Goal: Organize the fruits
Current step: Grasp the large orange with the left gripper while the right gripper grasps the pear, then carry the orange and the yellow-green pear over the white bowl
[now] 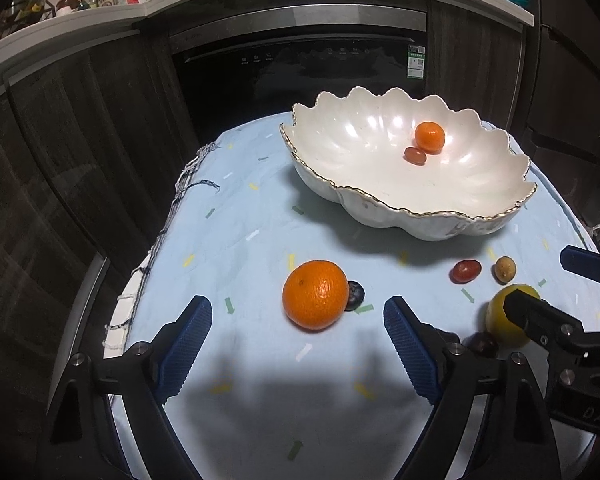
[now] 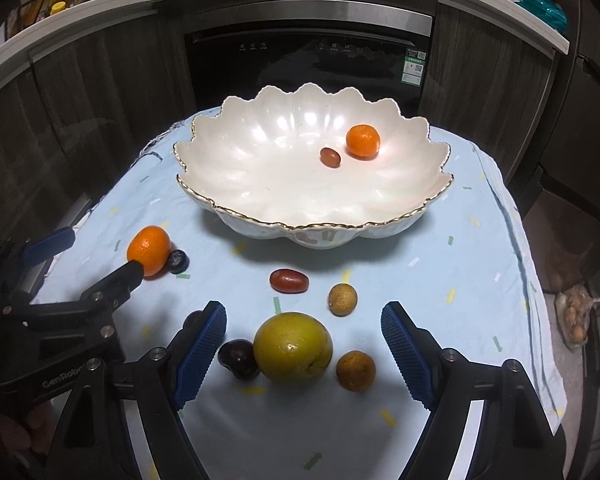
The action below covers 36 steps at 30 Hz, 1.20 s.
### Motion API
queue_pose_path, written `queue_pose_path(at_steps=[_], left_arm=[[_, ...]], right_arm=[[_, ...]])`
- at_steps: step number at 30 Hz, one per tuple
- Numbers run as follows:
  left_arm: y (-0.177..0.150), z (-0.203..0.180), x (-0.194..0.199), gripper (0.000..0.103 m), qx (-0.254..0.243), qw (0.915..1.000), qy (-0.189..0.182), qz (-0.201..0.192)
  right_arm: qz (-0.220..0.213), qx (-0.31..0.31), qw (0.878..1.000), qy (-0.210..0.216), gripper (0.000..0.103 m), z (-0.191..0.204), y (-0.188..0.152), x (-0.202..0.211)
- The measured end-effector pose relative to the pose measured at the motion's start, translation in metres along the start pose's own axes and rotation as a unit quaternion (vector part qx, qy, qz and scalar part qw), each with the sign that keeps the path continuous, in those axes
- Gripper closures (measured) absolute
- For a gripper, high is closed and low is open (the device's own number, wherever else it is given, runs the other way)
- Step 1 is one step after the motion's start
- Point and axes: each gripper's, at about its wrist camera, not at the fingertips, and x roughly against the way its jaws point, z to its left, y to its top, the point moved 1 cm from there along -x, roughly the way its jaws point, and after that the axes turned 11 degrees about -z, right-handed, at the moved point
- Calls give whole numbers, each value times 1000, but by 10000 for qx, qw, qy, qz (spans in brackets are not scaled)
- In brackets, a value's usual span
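Left wrist view: left gripper (image 1: 298, 312) wide apart, orange (image 1: 315, 294) sitting between the fingertips, untouched. Right gripper (image 2: 304, 320) gapes too, yellow fruit (image 2: 293, 346) between its fingers.

Orange (image 1: 315, 295) on cloth — mandarin (image 1: 430, 137) in bowl (image 1: 340, 184).
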Motion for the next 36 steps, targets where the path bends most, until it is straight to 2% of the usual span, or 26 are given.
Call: queue_pose_path(at_steps=[2,5,15,21,24,29,36], left_arm=[[0,2,-3,22,41,10000,12,-41],[1,5,-7,23,167,9998,-13,-75],[-2,4,-25,23,392,9989,-229,92],[-2,7,-31,38,517,9984,-208,100],[-5,7,-36,39,551,9980,-237,210],[-11,2,-44,57,555,9968,-419,388],[-11,1,-41,59,602,9963,-467,391]], right_arm=[[5,12,10000,-10,22,1,-1,-1],[32,2,10000,-11,30,1,-3,-5],[270,-178,9994,102,41,-2,-8,-24],[501,-232,9983,209,52,-3,-15,-35],[511,-251,9981,231,52,-3,-17,-38],[479,-254,9982,252,52,-3,-17,-38],[479,-316,9980,271,52,-4,-17,-37]])
